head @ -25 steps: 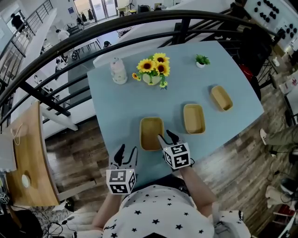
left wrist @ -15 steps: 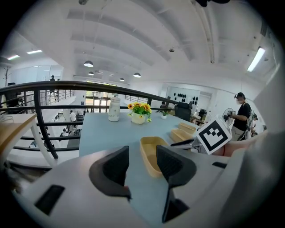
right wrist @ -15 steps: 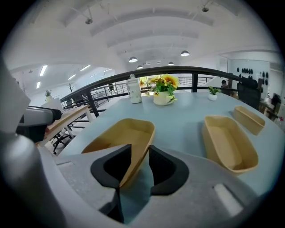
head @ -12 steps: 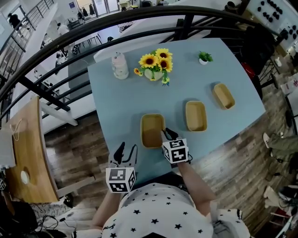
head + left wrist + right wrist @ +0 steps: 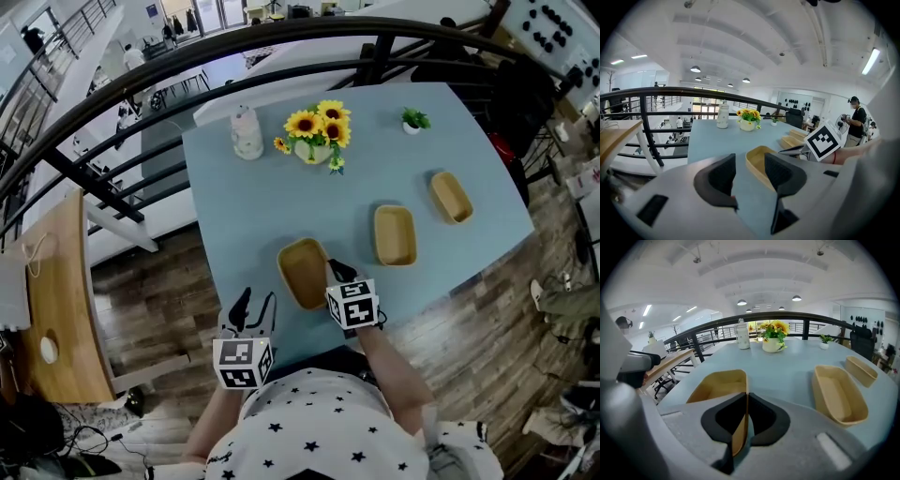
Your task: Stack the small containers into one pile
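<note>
Three shallow tan containers lie apart on the blue table (image 5: 244, 206): a near one (image 5: 300, 274), a middle one (image 5: 394, 234) and a far right one (image 5: 450, 197). My right gripper (image 5: 336, 273) has just been closing and is shut on the near container's (image 5: 717, 386) right wall, which stands pinched between the pads (image 5: 746, 397). The middle container (image 5: 839, 392) and the far one (image 5: 861, 370) lie to its right. My left gripper (image 5: 251, 306) hovers at the table's near edge, open and with nothing in it (image 5: 749, 171), left of the near container (image 5: 759, 161).
At the table's far side stand a sunflower vase (image 5: 314, 141), a white bottle (image 5: 247, 134) and a small potted plant (image 5: 412, 120). A dark railing (image 5: 141, 84) curves behind the table. A wooden desk (image 5: 56, 309) is at the left, below floor level.
The right gripper's jaws have closed onto the near container's right wall. That container has turned slightly, its far end swinging left. The left gripper has stayed put.
</note>
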`<state>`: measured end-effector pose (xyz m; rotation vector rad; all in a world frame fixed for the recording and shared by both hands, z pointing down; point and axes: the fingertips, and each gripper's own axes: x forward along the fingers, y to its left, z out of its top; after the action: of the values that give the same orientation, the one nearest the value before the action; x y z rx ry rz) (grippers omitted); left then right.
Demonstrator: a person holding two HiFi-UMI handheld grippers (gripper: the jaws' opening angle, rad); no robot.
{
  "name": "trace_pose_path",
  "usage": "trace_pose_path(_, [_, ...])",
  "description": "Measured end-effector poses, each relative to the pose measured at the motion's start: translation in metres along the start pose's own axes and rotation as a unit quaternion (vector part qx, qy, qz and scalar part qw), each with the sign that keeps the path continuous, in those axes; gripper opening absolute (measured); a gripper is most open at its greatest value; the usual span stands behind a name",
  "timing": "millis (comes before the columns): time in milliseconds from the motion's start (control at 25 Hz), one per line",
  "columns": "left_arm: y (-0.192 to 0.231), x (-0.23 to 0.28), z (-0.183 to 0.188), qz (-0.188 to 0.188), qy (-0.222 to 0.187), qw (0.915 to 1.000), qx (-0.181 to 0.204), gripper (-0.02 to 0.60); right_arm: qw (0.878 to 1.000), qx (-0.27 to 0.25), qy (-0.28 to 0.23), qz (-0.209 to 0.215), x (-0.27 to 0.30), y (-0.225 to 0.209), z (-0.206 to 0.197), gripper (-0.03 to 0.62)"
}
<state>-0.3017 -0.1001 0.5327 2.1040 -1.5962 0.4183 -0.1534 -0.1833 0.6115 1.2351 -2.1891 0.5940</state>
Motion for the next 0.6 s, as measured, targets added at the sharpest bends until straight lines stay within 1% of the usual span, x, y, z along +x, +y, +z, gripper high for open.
trace_pose_path(360, [-0.011,-0.015,-0.007,0.004,-0.010,0.9999,-0.005,0.187,0.999,-0.017,-0.028,-0.001,-0.025,0.006,0.006,0.022])
trace_pose_path(600, [-0.020,-0.025,-0.014,0.007,-0.020,0.9997,-0.006,0.187,0.999,-0.017,-0.049,-0.012,-0.052,0.003,0.004,0.021])
